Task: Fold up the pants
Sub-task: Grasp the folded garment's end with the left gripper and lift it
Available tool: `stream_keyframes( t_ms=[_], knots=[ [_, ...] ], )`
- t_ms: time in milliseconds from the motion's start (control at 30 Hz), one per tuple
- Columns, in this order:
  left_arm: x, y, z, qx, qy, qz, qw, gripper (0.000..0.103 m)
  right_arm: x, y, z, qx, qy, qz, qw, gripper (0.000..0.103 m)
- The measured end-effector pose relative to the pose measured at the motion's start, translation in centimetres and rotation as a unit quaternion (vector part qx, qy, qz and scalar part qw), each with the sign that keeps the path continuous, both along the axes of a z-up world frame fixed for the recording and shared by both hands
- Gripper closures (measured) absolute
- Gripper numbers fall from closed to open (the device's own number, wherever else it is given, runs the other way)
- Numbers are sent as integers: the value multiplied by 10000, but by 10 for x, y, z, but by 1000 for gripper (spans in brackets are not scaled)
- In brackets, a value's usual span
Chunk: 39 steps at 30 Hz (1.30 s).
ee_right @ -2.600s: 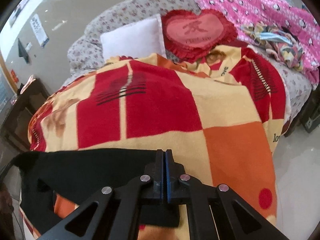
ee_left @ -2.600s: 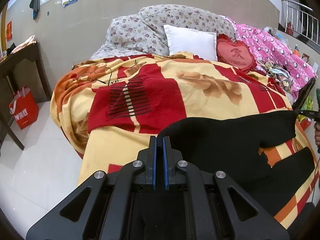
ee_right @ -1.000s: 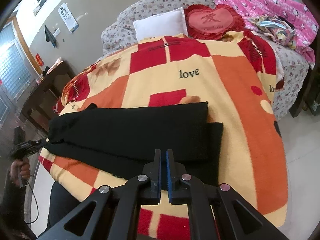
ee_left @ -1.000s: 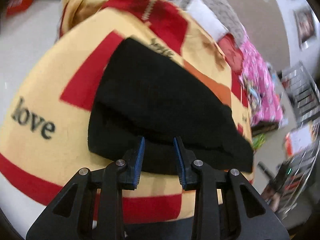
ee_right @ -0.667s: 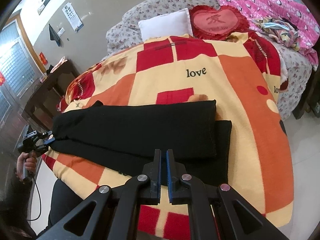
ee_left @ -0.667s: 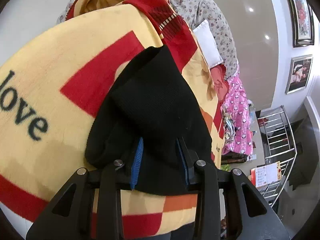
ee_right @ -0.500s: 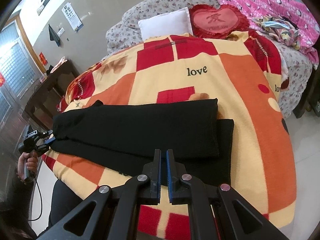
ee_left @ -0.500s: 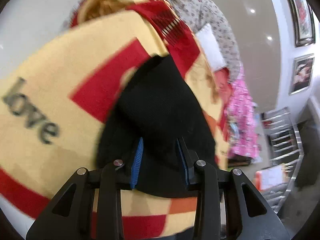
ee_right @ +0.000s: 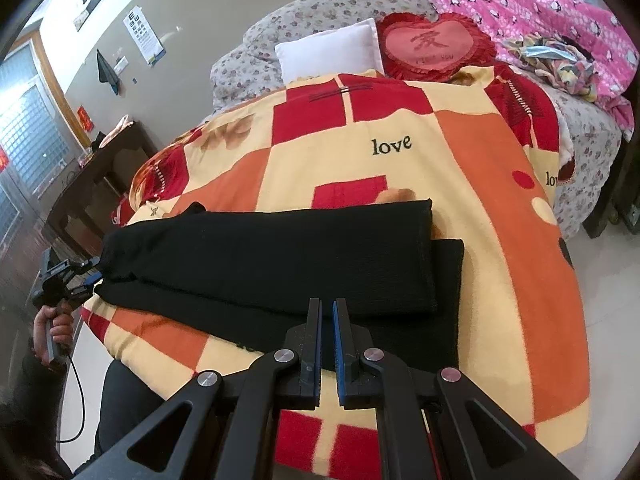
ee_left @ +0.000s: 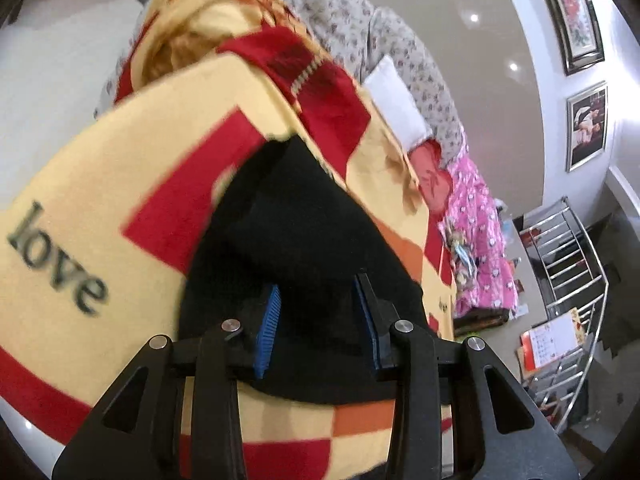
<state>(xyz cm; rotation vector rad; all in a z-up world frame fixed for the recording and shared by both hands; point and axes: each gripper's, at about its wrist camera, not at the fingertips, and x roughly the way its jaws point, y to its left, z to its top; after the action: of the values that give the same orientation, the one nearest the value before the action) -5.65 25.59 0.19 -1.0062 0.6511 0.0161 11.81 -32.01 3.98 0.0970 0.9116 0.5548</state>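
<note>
Black pants [ee_right: 280, 256] lay folded lengthwise across the bed's near blanket [ee_right: 500, 200]. Left gripper [ee_left: 318, 320] fingers, just widened, straddled the pants' left end unclenched; right gripper [ee_right: 327, 340] fingers clenched, grasping nothing.

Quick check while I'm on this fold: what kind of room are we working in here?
Most likely a bedroom in a home. The black pants lie on a bed under a patterned blanket, with a white pillow and a red heart cushion at its head, and framed pictures on the wall.
</note>
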Motion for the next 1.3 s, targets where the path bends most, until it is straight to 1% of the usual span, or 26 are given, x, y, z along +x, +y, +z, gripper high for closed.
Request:
stream_keyframes(
  t_ms=[33,67,133,167,200,267,300,333,367,433,467,533,567,667,700,800,867,900,933,1000,1033,1067,1133,1200,1267,1300],
  knots=[
    [-1,5,-3,-53,28,116,9999,69,1,-1,0,18,2,-30,10000,99],
    [0,6,-6,-131,47,130,9998,69,1,-3,0,25,6,-61,10000,99],
    [3,1,-6,-24,100,5,9999,70,2,-7,2,33,-2,-181,9998,99],
    [6,-4,-4,138,115,-84,9998,71,3,-10,4,54,-2,-255,9997,99],
    [7,-10,0,351,98,-147,9992,78,4,-14,5,110,3,-351,9993,99],
    [8,-18,9,791,43,-160,9967,85,9,-26,8,263,103,-647,9975,96],
    [8,-19,11,907,19,-142,9958,89,11,-32,7,348,191,-760,9963,90],
    [8,-22,14,999,-14,-141,9949,89,14,-38,5,465,303,-860,9947,83],
    [9,-23,15,1055,-40,-147,9943,89,17,-43,1,575,453,-962,9927,80],
    [8,-26,18,1224,-40,-162,9923,89,21,-50,-6,793,696,-1061,9887,79],
    [8,-28,20,1364,-30,-187,9905,90,22,-52,-10,993,835,-1057,9859,79],
    [10,-33,22,1514,-22,-234,9882,90,25,-56,-20,1472,1213,-1039,9761,79],
    [10,-35,22,1566,-16,-266,9873,89,27,-56,-25,1625,1364,-1048,9716,79],
    [11,-35,20,1600,1,-272,9867,90,32,-56,-38,1578,1627,-1381,9641,79],
    [11,-35,21,1589,9,-254,9870,90,35,-59,-43,1623,1690,-1547,9598,79],
    [11,-34,19,1536,47,-184,9879,90,40,-68,-54,1795,1801,-1925,9478,79],
    [12,-35,19,1552,95,-179,9877,90,43,-70,-57,2020,1807,-1957,9425,79],
    [13,-35,20,1570,129,-180,9873,92,44,-68,-56,2013,1794,-1900,9440,79],
    [13,-35,20,1561,141,-195,9874,92,46,-64,-53,1920,1736,-1726,9504,82],
    [10,-35,24,1528,133,-223,9879,94,44,-54,-38,1264,1387,-1436,9717,100],
    [7,-34,27,1483,108,-236,9886,94,42,-51,-29,973,1203,-1356,9786,100],
    [4,-33,30,1420,60,-253,9895,95,38,-49,-19,791,1069,-1225,9835,100],
    [-7,-35,43,1356,-76,-294,9903,95,29,-48,-2,508,857,-1054,9894,100],
    [-18,-38,54,1386,-244,-336,9895,95,20,-50,15,242,660,-941,9931,100],
    [-23,-42,57,1385,-285,-390,9892,95,16,-52,21,56,637,-882,9941,100],
    [-23,-44,54,1428,-246,-431,9885,95,15,-53,19,-44,655,-864,9941,100]
  ],
)
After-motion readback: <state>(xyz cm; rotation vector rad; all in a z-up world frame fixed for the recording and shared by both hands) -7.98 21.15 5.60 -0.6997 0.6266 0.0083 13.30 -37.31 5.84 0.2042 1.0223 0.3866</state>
